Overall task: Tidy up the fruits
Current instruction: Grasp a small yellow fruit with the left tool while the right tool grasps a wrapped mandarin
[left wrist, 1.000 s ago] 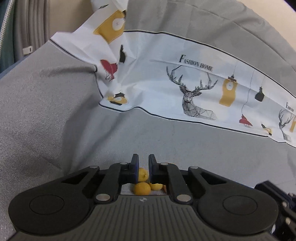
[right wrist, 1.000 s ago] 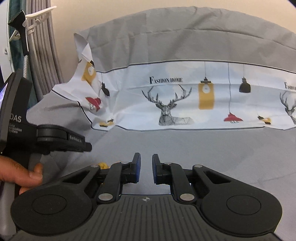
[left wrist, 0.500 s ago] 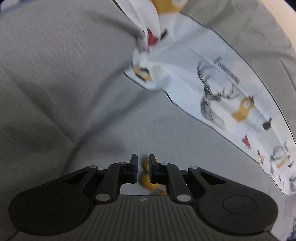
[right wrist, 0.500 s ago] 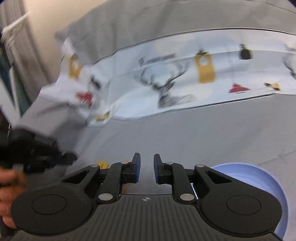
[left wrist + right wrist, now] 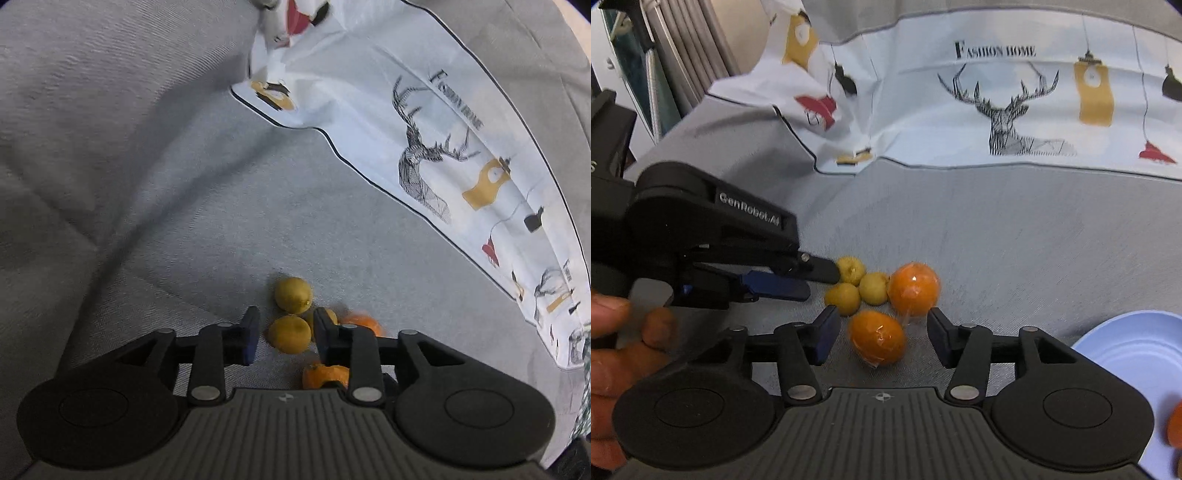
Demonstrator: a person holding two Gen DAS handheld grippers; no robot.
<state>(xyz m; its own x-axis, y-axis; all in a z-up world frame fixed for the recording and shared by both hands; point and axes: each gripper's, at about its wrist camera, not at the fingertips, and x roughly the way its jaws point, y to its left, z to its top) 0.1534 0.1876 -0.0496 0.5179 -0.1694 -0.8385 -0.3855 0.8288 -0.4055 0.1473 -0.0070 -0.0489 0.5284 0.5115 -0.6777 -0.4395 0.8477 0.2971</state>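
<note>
Both grippers have swung down from facing the deer-print cloth [image 5: 1015, 96] to a small cluster of fruit on the grey-covered tabletop [image 5: 1015, 236], and both have gone from nearly closed a second ago to spread apart. That reads as the start of picking, with nothing grasped yet.

The landmark is the nearer orange [image 5: 877, 341], wrapped in clear film. The right gripper [image 5: 879, 338] is spread wide with this orange sitting between its fingers, not touched by either. A second wrapped orange [image 5: 913, 292] lies just behind it. Three small yellow fruits [image 5: 846, 298], perhaps lemons, sit to the left of the oranges, touching one another.

The left gripper [image 5: 286, 338] is moderately spread and holds nothing; one yellow fruit [image 5: 289, 334] lies between its fingers. A pale blue plate [image 5: 1137, 354] lies well to the right of the landmark orange, probably the destination. An orange-coloured object at its right edge is too cropped to identify.
</note>
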